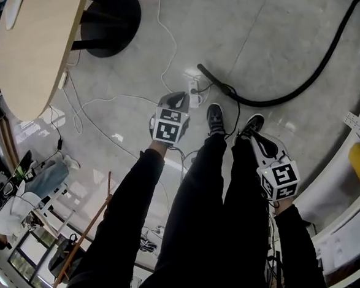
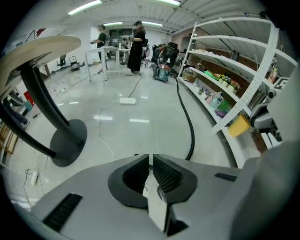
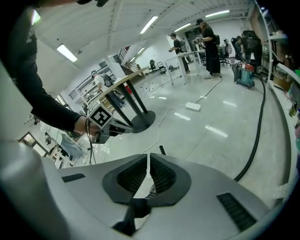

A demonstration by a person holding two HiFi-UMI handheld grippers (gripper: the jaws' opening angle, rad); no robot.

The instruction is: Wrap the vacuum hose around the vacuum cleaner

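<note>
A black vacuum hose (image 1: 299, 89) lies on the grey floor, curving from its loose end (image 1: 204, 69) near my feet away to the upper right. In the left gripper view the hose (image 2: 187, 117) runs back to a teal vacuum cleaner (image 2: 162, 74) far down the room. My left gripper (image 1: 176, 100) hangs beside my left leg, jaws shut and empty (image 2: 150, 157). My right gripper (image 1: 261, 142) hangs by my right shoe, jaws also shut with nothing between them (image 3: 148, 157). Neither touches the hose (image 3: 255, 136).
A beige oval table (image 1: 32, 52) on a black round base (image 1: 113, 19) stands to the left. White shelving (image 2: 234, 70) lines the right side. A white power strip (image 1: 193, 91) and thin white cables (image 1: 103, 102) lie on the floor. People stand at far desks (image 2: 136, 42).
</note>
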